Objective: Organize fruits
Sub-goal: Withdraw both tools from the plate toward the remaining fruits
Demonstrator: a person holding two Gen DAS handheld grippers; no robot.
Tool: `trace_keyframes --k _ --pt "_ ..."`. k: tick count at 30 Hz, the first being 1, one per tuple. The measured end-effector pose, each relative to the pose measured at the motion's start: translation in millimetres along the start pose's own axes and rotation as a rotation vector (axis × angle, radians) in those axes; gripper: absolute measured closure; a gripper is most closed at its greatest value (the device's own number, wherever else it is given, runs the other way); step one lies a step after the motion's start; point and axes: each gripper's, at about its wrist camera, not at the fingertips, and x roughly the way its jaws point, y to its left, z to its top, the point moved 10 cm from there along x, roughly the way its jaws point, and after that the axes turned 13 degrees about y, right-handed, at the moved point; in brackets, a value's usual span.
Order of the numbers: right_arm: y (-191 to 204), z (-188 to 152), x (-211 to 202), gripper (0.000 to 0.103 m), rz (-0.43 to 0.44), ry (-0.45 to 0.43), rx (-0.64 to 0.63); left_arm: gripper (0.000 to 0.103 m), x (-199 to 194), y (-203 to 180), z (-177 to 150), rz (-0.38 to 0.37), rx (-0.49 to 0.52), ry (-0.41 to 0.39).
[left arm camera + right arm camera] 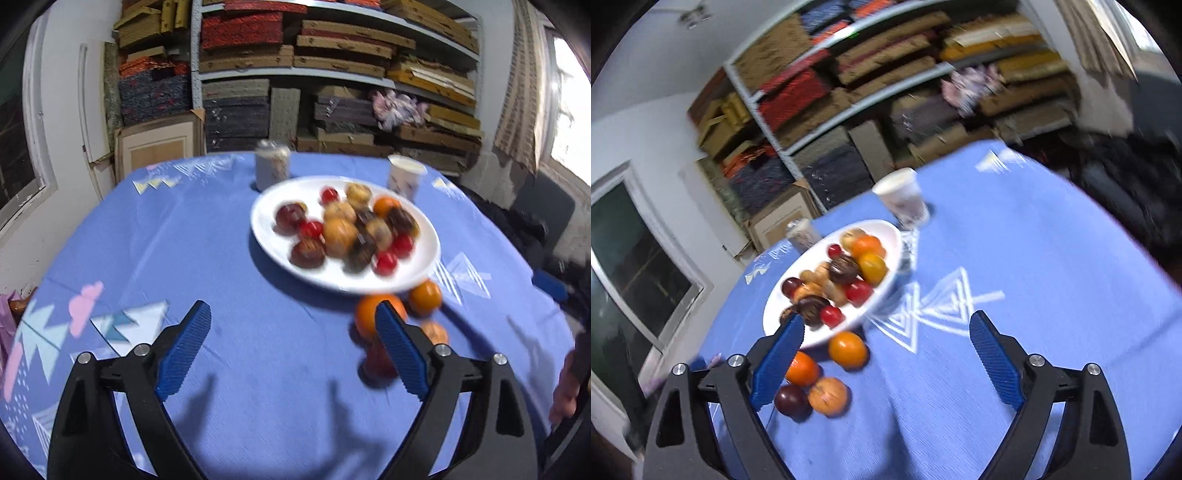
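A white plate [273, 218] [886, 236] on the blue tablecloth holds several mixed pieces: red cherry tomatoes, oranges, dark plums and brown ones. In front of the plate lie loose fruits on the cloth: two oranges [424, 297] [847, 350], a peach-coloured fruit [827, 397] and a dark plum [790, 400]. My left gripper [291, 321] is open over bare cloth, and its right finger partly hides one orange [365, 314]. My right gripper [888, 332] is open too, tilted; the loose fruits sit by its left finger with nothing between the pads.
A paper cup [404, 177] [903, 197] and a small can [271, 166] [803, 230] stand behind the plate. Shelves stacked with mats [332, 74] fill the wall beyond the table. A hand [565, 387] shows at the right edge. Both views are motion-blurred.
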Motion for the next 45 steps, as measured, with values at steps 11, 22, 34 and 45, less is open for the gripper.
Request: trace_keyframes --k 11,22,34,45 --pt "-18 -4 -2 0.007 0.004 -0.013 0.06 0.01 23 -52 -31 0.06 0.179 0.011" --pt "-14 -6 -1 0.006 0.008 -0.001 0.05 0.008 52 -40 -26 0.013 0.07 0.129" --pt "5 -16 5 0.006 0.0 0.024 -0.04 0.007 27 -8 -39 -0.036 0.055 0.074" --pt "29 -38 21 0.006 -0.057 0.087 -0.18 0.043 56 -30 -41 -0.094 0.087 0.185"
